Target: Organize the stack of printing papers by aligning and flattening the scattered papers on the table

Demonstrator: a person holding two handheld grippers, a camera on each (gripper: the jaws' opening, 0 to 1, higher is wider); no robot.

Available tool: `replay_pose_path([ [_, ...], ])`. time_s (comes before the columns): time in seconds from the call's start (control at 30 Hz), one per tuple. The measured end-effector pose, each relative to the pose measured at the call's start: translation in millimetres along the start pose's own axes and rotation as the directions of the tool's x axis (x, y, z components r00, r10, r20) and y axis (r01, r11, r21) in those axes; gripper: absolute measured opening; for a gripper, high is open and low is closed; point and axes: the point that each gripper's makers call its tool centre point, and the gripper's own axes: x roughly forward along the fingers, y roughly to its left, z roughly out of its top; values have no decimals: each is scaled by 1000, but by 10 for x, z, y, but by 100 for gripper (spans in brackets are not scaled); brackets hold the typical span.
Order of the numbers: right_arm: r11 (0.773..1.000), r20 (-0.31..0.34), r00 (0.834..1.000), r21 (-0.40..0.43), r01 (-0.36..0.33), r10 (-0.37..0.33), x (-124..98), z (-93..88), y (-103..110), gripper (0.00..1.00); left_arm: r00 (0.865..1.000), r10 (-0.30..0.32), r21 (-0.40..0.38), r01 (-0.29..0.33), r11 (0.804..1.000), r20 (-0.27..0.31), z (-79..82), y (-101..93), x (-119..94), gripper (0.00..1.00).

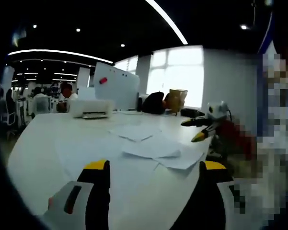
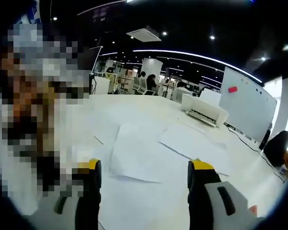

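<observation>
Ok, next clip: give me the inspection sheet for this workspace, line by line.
Surface: large white table, mostly bare.
Job's things: loose white papers scattered and overlapping, not yet aligned; also ahead in the right gripper view.
Clutter: white printer at the far end; dark bag and yellowish bag beyond.
Grippers: left gripper and right gripper both open, holding nothing; right gripper also seen in the left gripper view.
Cables: dark cable near the table's far edge.
Surroundings: office, whiteboard, windows, seated people.
</observation>
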Motion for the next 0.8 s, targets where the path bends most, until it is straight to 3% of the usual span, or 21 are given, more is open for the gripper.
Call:
replay_pose_path([
  [0.17,1000,-14,999,6,-29,29,73,-73,107,69,999,17,-16,-17,1000,28,47,83,3,79],
  [0.33,999,-38,998,27,-42,43,302,-162,136,69,999,18,-26,-17,1000,35,69,84,63,79],
  [0.5,989,5,994,99,-107,107,568,-111,254,69,1000,11,-15,-11,1000,17,33,40,102,76],
  [0.57,988,-3,993,100,-115,116,681,-121,277,70,999,15,-9,-14,1000,34,67,45,106,76],
  [0.63,993,-65,992,55,-103,106,767,-222,249,71,998,9,-11,-8,1000,56,118,43,98,75],
  [0.8,992,-78,990,63,-109,114,848,-284,223,72,998,3,-7,-2,1000,58,135,53,93,75],
])
